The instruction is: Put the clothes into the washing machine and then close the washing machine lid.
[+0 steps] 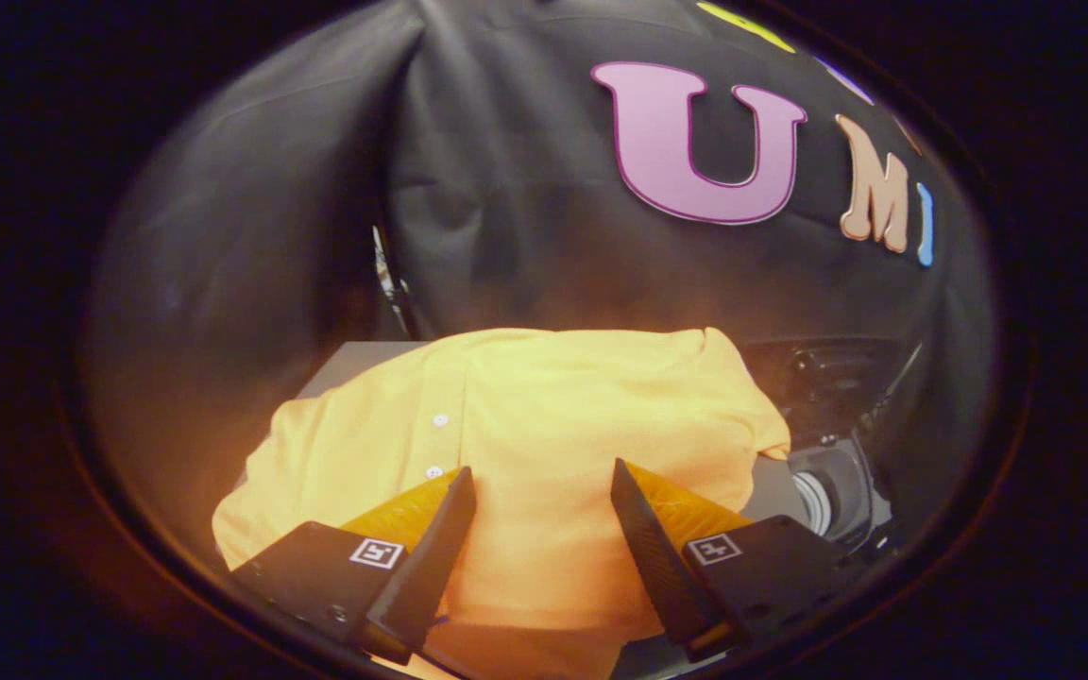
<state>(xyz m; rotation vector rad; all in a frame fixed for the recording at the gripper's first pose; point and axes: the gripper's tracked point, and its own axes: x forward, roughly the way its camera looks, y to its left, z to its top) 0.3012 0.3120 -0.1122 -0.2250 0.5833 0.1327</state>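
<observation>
Gripper (542, 477) fingers stand spread apart over a yellow buttoned shirt (544, 416), grasping nothing, the cloth showing in the gap between them. Spread across a grey surface (346, 364), the shirt reaches ahead of both fingertips toward the black cloth wall (506, 208). Just to its right sits a dark machine with a round opening (832, 486).

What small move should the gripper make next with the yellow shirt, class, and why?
Probably lower and close: the gripper is open, its fingers spread over the yellow shirt, which lies spread on the grey surface, not yet pinched.
</observation>
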